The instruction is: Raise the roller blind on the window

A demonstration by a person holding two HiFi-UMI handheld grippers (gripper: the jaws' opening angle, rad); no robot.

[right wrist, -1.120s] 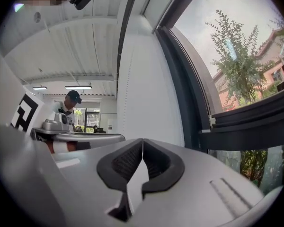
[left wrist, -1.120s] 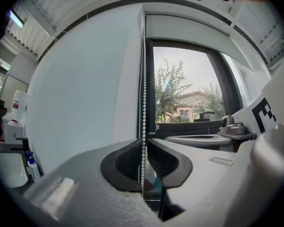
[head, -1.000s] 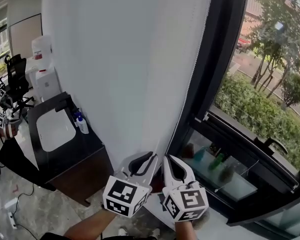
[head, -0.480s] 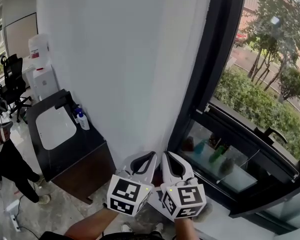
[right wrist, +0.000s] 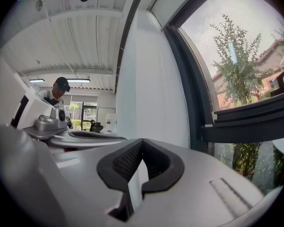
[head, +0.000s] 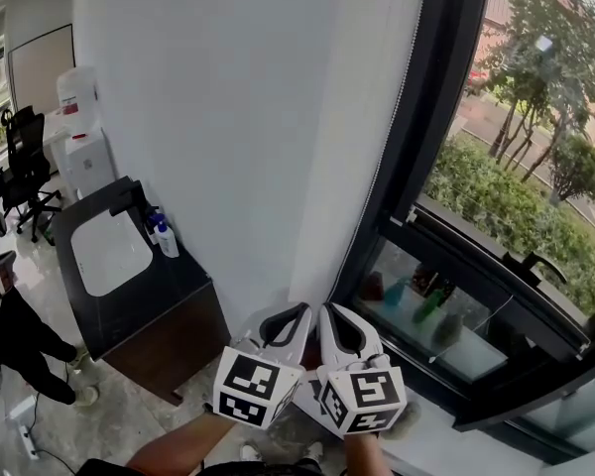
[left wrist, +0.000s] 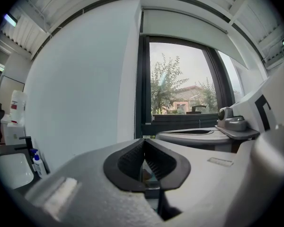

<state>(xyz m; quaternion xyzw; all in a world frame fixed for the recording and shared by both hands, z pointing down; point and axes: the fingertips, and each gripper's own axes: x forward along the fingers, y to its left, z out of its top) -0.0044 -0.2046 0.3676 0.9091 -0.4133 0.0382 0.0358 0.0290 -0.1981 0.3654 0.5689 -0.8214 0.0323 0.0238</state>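
Reaching toward a window corner, a person holds two grippers side by side. The left marker cube (head: pixel 250 390) and right marker cube (head: pixel 367 397) fill the bottom of the head view and hide both hands. Only a bare forearm (head: pixel 174 452) shows, cut off by the lower edge.

The left gripper (left wrist: pixel 143 142) has just been closing, and its ribbed black pads now meet at the tips, with no bead to be made out between them. The right gripper (right wrist: pixel 141 141), just beside it, is likewise closed tip to tip, with pale wall showing through the slot beneath.

A bead chain (left wrist: pixel 135 115) hangs down the edge of the white pillar (head: pixel 362 117), next to the dark window frame (head: pixel 431 137). It drops out of sight behind the left gripper's jaws, so whether either gripper pinches it cannot be told. In the right gripper view, the visible strand stands apart to the right of the jaws.

The roller blind (left wrist: pixel 180 25) sits well above both grippers, a pale band covering only the top of the pane. It shows in the left gripper view, while the head view cuts it off. Off to the left stands a black vanity (head: pixel 169 315) with a white basin (head: pixel 109 256). Trees (head: pixel 535 77) lie beyond the glass.
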